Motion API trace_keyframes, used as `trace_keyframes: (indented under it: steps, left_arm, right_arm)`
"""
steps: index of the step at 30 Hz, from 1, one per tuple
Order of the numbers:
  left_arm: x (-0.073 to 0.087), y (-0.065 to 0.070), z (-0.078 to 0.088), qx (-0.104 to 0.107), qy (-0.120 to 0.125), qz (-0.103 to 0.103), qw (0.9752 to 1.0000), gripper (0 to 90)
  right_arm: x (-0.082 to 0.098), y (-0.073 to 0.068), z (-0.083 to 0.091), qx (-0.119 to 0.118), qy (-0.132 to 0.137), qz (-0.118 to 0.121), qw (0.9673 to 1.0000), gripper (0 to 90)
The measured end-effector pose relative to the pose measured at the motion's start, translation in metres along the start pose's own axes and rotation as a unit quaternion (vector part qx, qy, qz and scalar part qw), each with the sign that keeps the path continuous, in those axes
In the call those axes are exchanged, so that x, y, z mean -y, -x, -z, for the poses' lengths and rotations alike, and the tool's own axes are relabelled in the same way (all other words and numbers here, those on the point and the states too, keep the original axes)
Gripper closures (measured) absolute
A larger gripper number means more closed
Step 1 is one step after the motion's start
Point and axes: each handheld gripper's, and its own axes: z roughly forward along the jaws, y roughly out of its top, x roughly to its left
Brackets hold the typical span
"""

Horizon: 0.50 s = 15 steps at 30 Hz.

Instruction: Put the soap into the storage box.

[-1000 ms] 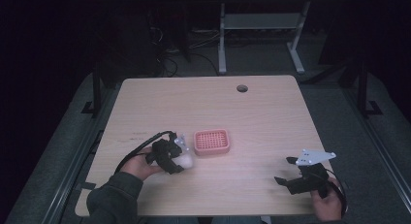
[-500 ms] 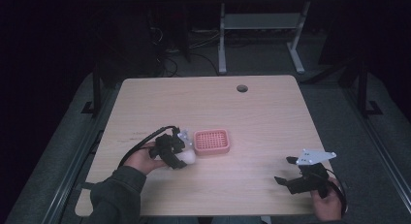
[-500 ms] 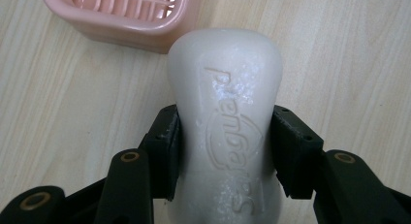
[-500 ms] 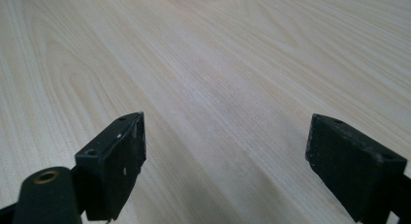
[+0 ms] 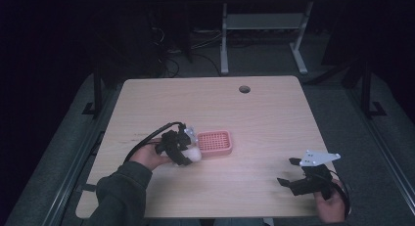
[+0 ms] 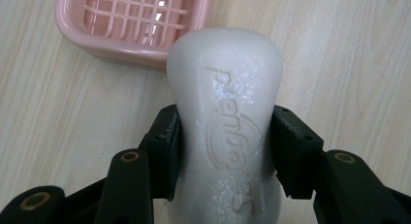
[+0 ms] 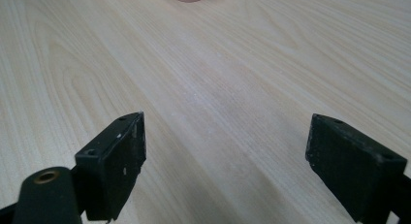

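the fingers of the left gripper are pinched on the waist of a white soap bar, one pad pressed against each long side, so the bar is clamped lengthwise with its rounded end pointing away from the gripper. the embossed lettering on its top face is seen clearly in the left gripper view, and the bar is held just short of the near rim of the pink soap dish, not yet over its slotted floor.

in the high view the left gripper and the bar are found just beside the dish, at its left edge. compared with a second ago, the gripper and bar have been carried a little closer to the dish and slightly lifted; the grip itself has not been altered. the dish has not been shifted.

this is judged to mean that the bar is already picked up and is being brought in for placing; what remains is to carry it over the rim, lower it onto the grid and let go.

the fingers of the right gripper are spread wide with nothing between them, above the bare wooden surface. that gripper is kept well apart from the dish, near the right front of the surface, unmoved.
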Motion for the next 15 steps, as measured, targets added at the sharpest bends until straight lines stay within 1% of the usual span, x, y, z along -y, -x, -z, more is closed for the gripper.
trace_keyframes:
  steps: [1,15]
  left_arm:
    - [-0.002,-0.001,0.0,0.005,-0.002,-0.002,1.0,49.7]
    - [-0.014,-0.007,0.002,0.007,-0.007,-0.008,0.9999,49.7]
  right_arm:
    - [0.0,0.0,0.0,0.0,0.001,-0.001,1.0,14.2]
    - [0.001,0.001,0.001,-0.002,0.004,-0.005,1.0,14.2]
